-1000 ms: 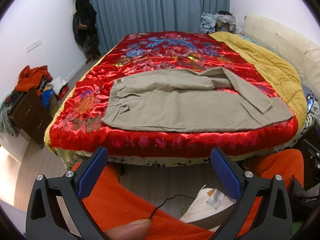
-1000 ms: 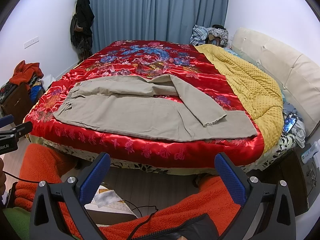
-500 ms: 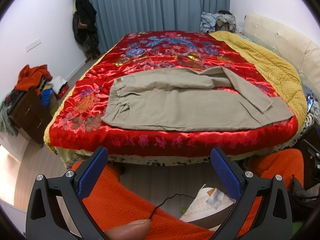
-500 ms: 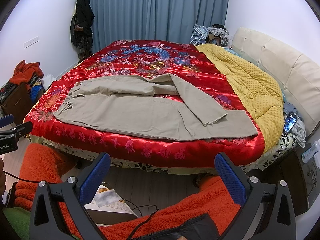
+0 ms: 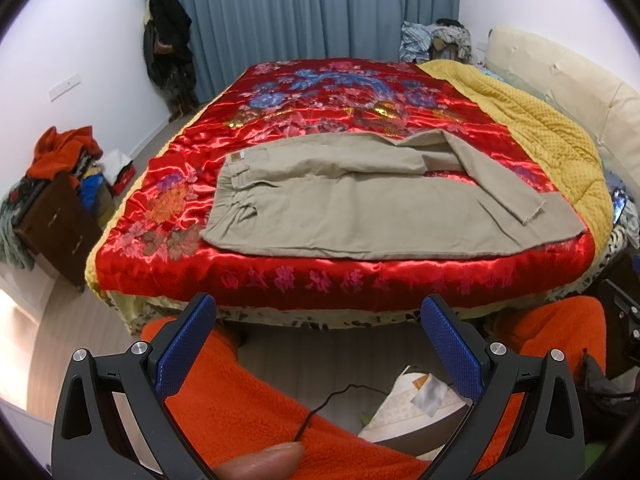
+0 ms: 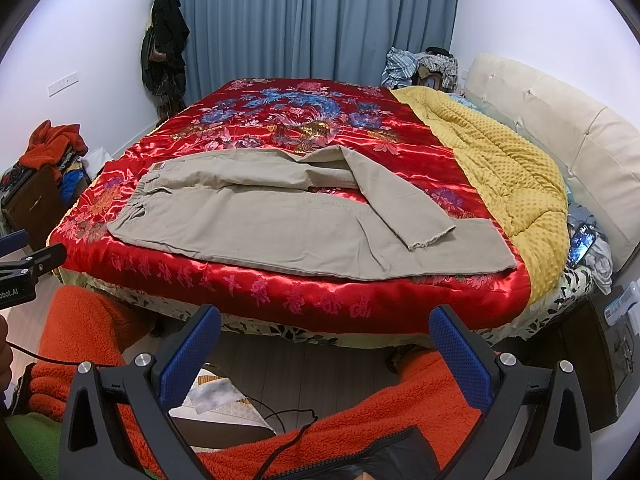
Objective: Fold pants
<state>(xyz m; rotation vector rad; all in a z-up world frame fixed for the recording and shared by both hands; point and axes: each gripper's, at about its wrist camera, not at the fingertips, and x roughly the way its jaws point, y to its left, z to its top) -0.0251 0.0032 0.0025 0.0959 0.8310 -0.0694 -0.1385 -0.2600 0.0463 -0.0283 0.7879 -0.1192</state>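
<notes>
Red bedspread [image 5: 328, 272] carries one pair of tan pants [image 5: 360, 208], one leg folded across; both tongs, left tongs [image 5: 318, 324] and right tongs [image 6: 326, 334], gape wide, empty.

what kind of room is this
A bedroom in a home, it seems: a large bed under a red satin bedspread with a padded cream headboard, blue curtains behind it, and clothes heaped on a side cabinet.

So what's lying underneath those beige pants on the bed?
The beige pants lie on a red satin bedspread with flowers, which shows all around them. One leg is bent across the other, hiding part of it. The mattress under the bedspread is covered.
</notes>
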